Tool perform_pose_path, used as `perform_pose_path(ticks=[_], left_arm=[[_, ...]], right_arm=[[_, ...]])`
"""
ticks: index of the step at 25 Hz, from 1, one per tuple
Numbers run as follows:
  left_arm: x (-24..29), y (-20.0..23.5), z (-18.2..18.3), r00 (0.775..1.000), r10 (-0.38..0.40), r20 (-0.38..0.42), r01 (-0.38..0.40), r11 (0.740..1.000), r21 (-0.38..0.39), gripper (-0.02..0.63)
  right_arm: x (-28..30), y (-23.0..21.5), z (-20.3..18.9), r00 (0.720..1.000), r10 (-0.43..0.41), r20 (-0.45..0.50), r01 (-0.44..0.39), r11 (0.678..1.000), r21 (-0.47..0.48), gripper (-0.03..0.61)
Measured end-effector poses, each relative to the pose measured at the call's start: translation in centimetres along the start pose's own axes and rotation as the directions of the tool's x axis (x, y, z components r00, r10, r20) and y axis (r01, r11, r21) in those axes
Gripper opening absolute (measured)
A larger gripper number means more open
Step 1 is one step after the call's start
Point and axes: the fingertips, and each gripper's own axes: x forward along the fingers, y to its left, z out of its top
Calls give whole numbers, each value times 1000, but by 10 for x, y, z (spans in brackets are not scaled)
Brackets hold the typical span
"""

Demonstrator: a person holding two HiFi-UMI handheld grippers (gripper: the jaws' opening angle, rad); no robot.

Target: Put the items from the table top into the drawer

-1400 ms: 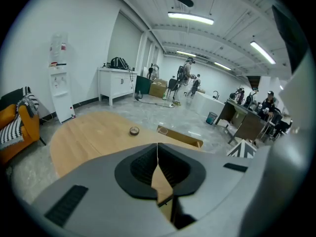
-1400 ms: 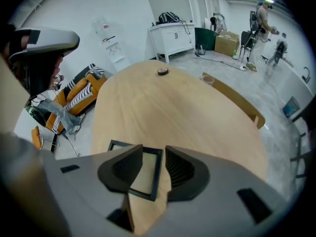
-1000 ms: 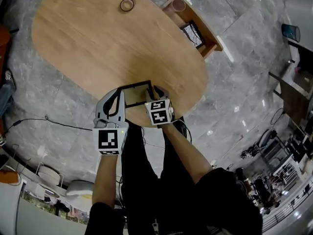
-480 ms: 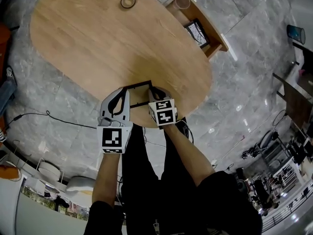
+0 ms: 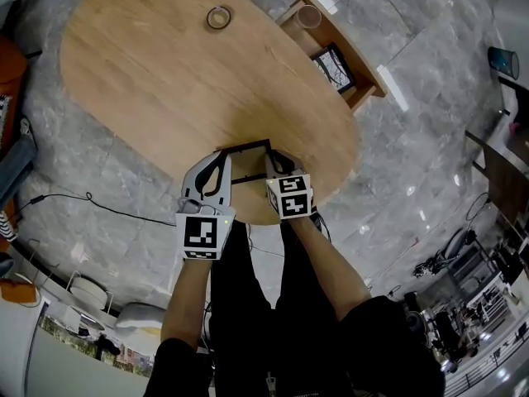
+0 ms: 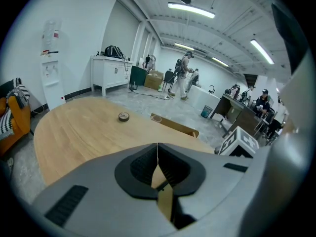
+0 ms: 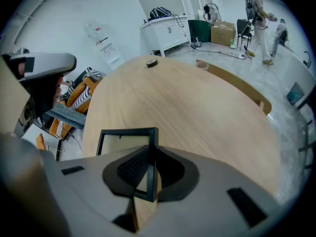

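1. Left gripper (image 5: 218,159): it hovers at the near edge of the table (image 5: 157,73), over the frame's left side. Its jaws meet tip to tip with nothing between them, and only bare wood shows through the gap behind the tips. It takes no part in the grip.

2. Tape (image 5: 218,16): a small roll at the table's far end, well apart from both grippers. It is probably a later item for the drawer.

3. Frame (image 5: 245,160): black and rectangular, at the table's near edge, where it also lay a second ago. It appears to rest flat on the wood, and no view shows it lifted.

4. Right gripper (image 5: 274,162): it is at the table's near edge, on the frame's right side. This is where the change lies. Its jaws have just been closing from wide apart, and the pads now press the frame's right bar from both sides. The frame is therefore held, though not yet raised.

5. Drawer (image 5: 369,64): it stands open, projecting from the table's far right flank. It already holds a cup (image 5: 309,15) and a second frame (image 5: 334,66).

6. Reading: the grasp looks complete. The lift and the carry across the table to the drawer remain. Because the hold is on one thin bar, the frame may swing or tilt once it leaves the wood.
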Motion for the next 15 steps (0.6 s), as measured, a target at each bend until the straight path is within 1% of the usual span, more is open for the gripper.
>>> perform_pose_path(ticks=[15], left_arm=[[34, -14, 39, 1000, -20, 23, 19, 999, 36, 15]], right_arm=[[-29, -63, 77, 988, -46, 145, 35, 997, 75, 52]])
